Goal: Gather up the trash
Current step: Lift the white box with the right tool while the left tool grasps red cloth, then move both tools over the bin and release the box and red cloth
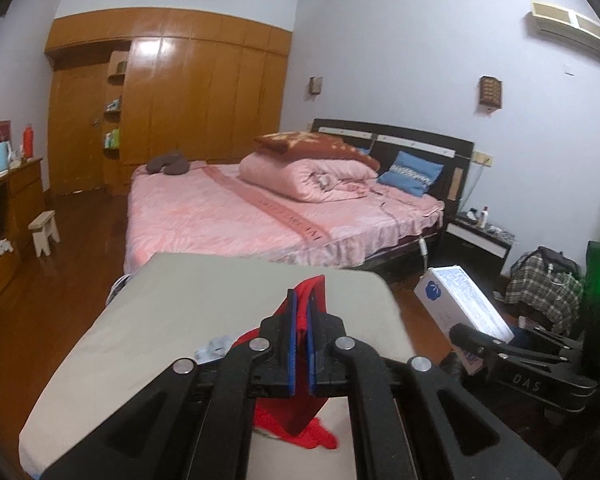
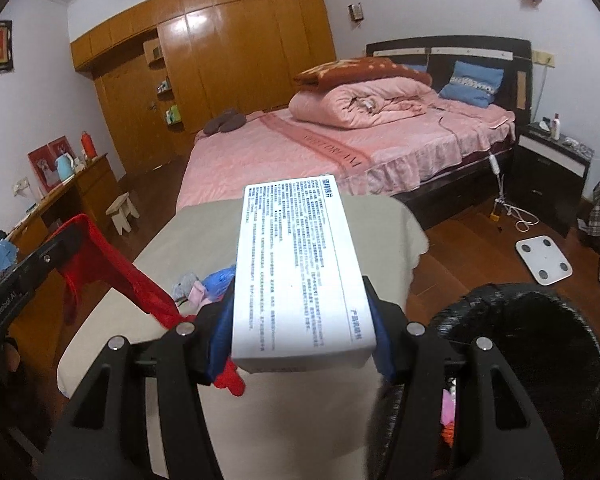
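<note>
My left gripper (image 1: 301, 308) is shut on a red plastic bag (image 1: 312, 292) and holds it above the beige table (image 1: 204, 300); the bag hangs down below the fingers. In the right wrist view the bag (image 2: 100, 256) hangs from the left gripper (image 2: 66, 240) at the left. My right gripper (image 2: 300, 308) is shut on a white box with printed text (image 2: 296, 264), held over the table's near right side. The box also shows in the left wrist view (image 1: 460, 304). A bin lined with a black bag (image 2: 520, 340) stands at the lower right, with scraps inside.
Small scraps of trash, grey, pink and blue (image 2: 204, 284), lie on the table. A bed with pink covers (image 2: 340, 148) stands behind it. A white scale (image 2: 544, 258) lies on the wood floor. A nightstand (image 2: 552, 168) and a wooden stool (image 2: 122, 212) stand nearby.
</note>
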`<state>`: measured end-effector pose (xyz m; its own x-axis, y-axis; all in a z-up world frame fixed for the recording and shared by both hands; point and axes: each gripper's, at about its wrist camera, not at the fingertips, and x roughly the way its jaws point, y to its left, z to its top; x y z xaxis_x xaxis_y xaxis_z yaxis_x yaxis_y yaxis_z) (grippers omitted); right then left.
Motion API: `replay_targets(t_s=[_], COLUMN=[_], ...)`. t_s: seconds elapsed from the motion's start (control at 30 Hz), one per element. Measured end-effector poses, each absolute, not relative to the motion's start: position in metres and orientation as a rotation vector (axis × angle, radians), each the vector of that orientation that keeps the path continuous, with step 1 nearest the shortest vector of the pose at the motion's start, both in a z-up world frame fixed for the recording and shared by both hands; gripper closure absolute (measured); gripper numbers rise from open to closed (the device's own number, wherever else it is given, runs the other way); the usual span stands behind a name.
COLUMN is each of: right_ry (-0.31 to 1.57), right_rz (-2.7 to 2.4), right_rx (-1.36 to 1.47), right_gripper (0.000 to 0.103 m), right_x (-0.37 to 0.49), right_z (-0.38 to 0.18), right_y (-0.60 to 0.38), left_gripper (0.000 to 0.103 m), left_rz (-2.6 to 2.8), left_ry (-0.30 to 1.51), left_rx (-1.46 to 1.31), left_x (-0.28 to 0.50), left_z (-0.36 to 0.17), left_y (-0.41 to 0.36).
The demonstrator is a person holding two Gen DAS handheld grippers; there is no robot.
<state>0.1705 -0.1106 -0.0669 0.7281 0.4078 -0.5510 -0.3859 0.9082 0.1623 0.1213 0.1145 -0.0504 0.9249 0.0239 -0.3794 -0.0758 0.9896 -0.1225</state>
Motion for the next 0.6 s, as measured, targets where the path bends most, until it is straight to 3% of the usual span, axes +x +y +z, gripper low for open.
replay_targets(t_s=[0.6], right_ry=[0.574], right_rz=[0.230], right_rx=[0.058], right_gripper=[0.048], right_x=[0.131], right_z=[-0.049], right_y=[-0.220], left_gripper=[0.099], left_rz=[-0.196], left_ry=[0.383], left_rx=[-0.110], left_x=[0.134], left_z=[-0.039], left_y=[0.003])
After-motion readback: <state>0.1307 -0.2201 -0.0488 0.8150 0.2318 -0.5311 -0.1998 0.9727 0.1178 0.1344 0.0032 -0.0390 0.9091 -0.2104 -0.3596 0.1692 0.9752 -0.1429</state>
